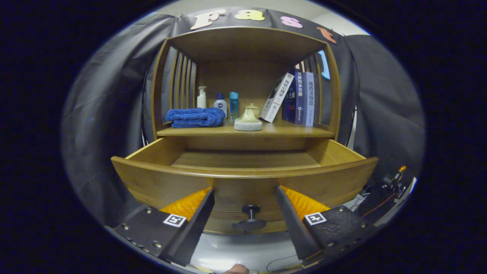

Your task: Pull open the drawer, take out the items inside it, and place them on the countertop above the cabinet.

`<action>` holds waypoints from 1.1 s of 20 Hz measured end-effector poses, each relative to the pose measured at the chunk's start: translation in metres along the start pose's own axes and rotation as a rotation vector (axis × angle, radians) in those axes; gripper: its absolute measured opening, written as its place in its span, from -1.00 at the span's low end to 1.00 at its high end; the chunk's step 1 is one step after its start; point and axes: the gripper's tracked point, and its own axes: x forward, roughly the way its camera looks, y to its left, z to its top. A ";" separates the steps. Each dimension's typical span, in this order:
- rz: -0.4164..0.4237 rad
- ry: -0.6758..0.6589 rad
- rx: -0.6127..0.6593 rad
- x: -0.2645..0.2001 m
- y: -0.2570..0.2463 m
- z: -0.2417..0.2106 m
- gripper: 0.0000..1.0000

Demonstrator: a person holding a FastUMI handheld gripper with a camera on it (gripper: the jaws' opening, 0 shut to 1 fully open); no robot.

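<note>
The wooden drawer (152, 179) of the cabinet stands pulled out toward me; what I see of its floor is bare. Its dark round knob (251, 210) sits on the drawer front, between my two fingers and apart from both. My gripper (245, 192) is open, its fingertips close to the drawer front. On the countertop (296, 131) above the drawer lie a folded blue towel (196, 117) and a pale lidded pot on a round pad (248, 118).
At the back of the countertop stand a white pump bottle (201, 97), a small white bottle (220, 102) and a blue bottle (234, 104). Several books (298, 99) lean at its right. Slatted sides and a wooden top enclose the shelf. Cables and gear (384, 196) lie at lower right.
</note>
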 end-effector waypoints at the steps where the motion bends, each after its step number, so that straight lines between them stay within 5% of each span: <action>1: 0.002 0.001 0.002 0.004 -0.001 0.001 0.94; 22: 0.038 -0.008 0.065 0.119 0.003 0.029 0.96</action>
